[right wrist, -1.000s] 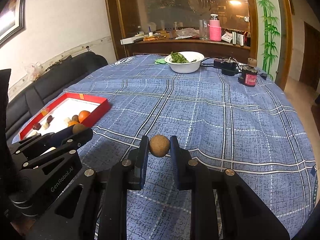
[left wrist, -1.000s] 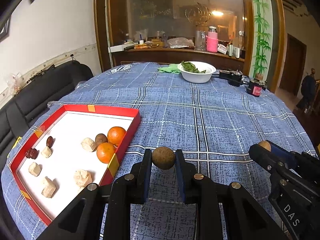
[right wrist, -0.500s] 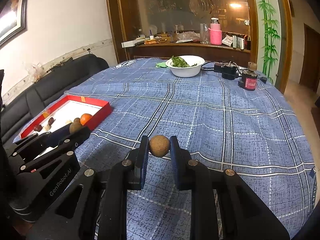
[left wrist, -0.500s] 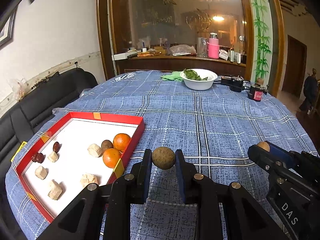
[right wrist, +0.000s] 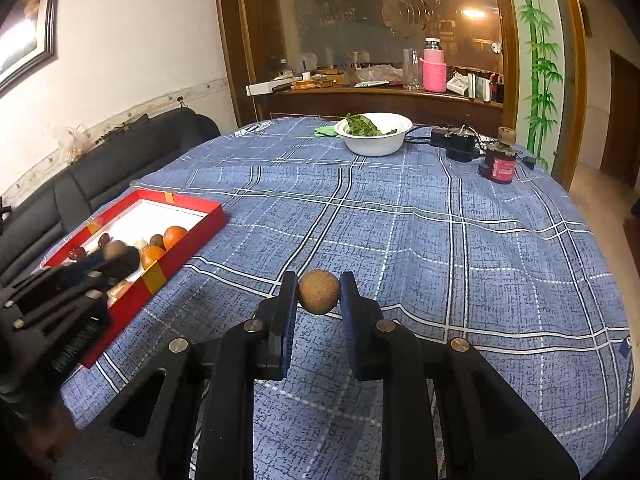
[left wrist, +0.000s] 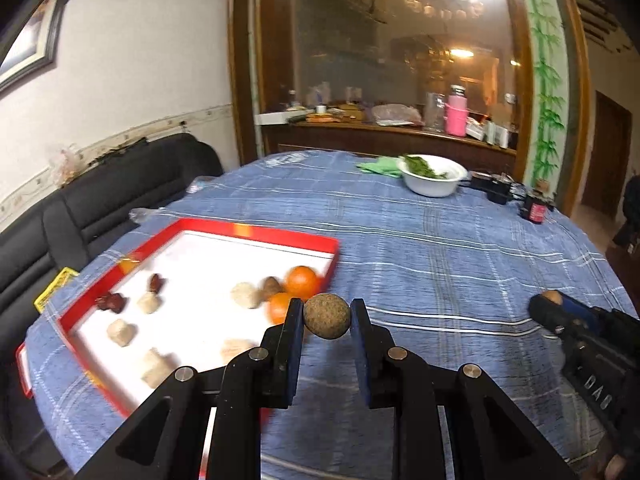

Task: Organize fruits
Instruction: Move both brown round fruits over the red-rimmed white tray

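My left gripper (left wrist: 326,320) is shut on a round brown fruit (left wrist: 327,316) and holds it above the right edge of the red tray (left wrist: 256,234). The tray holds two oranges (left wrist: 301,280), a brown fruit, dark red dates (left wrist: 111,302) and several pale lumps. My right gripper (right wrist: 319,294) is shut on a second round brown fruit (right wrist: 319,291) above the blue checked cloth, right of the tray (right wrist: 132,304). The left gripper also shows in the right wrist view (right wrist: 116,254), over the tray's near end.
A white bowl of greens (right wrist: 374,134) stands at the far side of the table. A black power adapter (right wrist: 456,144) and a red jar (right wrist: 502,162) are at the far right. A black sofa (left wrist: 100,192) lies left of the table.
My left gripper has swung left and higher with its fruit, now over the tray's edge. My right gripper has barely moved and keeps its fruit.
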### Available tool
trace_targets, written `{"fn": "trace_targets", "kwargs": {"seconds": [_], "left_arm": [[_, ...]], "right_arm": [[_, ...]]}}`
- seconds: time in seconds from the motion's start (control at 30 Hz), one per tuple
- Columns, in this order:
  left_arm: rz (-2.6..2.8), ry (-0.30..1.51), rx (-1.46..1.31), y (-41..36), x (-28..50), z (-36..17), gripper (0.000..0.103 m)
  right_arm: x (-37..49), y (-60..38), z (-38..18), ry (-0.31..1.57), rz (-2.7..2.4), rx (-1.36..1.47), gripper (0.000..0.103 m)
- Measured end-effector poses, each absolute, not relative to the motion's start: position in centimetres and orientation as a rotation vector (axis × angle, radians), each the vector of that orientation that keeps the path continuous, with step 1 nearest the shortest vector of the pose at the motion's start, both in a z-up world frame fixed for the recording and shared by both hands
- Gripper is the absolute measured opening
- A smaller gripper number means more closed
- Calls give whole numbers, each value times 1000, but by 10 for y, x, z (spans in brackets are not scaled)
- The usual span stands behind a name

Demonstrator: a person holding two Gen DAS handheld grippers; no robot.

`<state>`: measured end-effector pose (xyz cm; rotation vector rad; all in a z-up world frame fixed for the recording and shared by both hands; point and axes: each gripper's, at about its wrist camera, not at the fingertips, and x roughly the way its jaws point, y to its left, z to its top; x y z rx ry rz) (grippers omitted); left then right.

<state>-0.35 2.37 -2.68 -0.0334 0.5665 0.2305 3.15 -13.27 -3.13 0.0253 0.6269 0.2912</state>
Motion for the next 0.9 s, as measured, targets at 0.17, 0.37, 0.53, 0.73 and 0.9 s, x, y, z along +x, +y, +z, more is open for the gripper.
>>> {"fn": "trace_targets", "kwargs": {"seconds": [0.17,0.37,0.53,0.73,0.9], "left_arm": [[274,566,-75,54,-16,-25,22],[329,539,-92,82,-30,-19,22],[384,554,-116,104,-33,-20,22],[436,569,-138,130,-36,-21,22],[465,607,-170,153,-35,-24,22]], "right_arm": [[33,-130,-34,638,292,10,20],[27,-109,-33,663,346,-38,20],[22,-78,-21,668,447,-53,20],[23,-29,-2,636,565,-87,20],[23,5,5,628,641,-105,20]]}}
